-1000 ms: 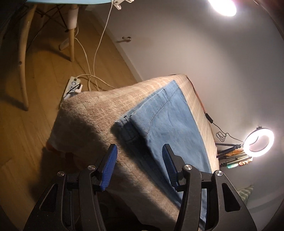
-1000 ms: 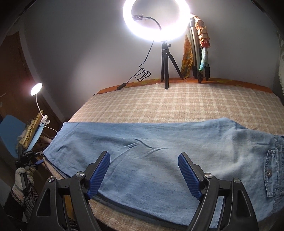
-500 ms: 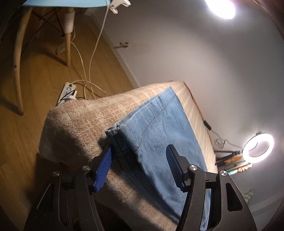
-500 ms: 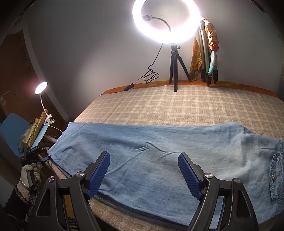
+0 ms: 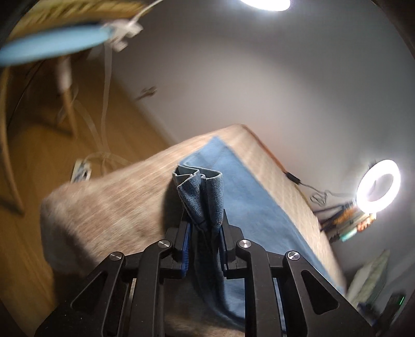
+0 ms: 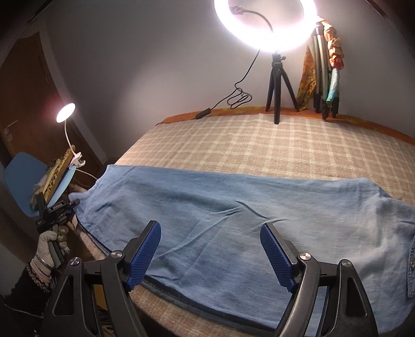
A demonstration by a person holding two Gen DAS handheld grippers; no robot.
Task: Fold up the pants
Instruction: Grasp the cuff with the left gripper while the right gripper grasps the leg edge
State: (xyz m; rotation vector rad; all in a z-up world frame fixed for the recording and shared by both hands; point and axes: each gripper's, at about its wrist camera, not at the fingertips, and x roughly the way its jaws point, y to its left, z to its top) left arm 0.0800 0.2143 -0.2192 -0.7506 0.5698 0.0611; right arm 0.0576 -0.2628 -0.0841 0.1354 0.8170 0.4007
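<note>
- While one pair of denim pants point(image 6: 233, 220) lies stretched across the lower half of the right wrist view on a checked bedspread point(image 6: 259, 145), the left gripper point(image 5: 203, 233) is clamped on the bunched hem, which stands up in folds at the centre of the left wrist view.
- From that pinch, the rest of the pants point(image 5: 249, 204) runs toward the lower right of the left wrist frame, flat on the bedspread point(image 5: 111, 202).
- At the bottom of the right wrist view, the right gripper point(image 6: 211, 255) has its two blue ribbed pads wide apart above the denim, holding nothing.
- Two lights show in each view: one ring light point(image 6: 264, 23) on a small black tripod point(image 6: 278, 85) at the top, and one clip lamp point(image 6: 66, 112) at the left edge.
- One blue chair point(image 6: 23, 181) stands at the left, with one gloved hand point(image 6: 49, 243) below it gripping the other tool.
- One second, folded tripod point(image 6: 324, 77), draped with coloured cloth, leans at the upper right.
</note>
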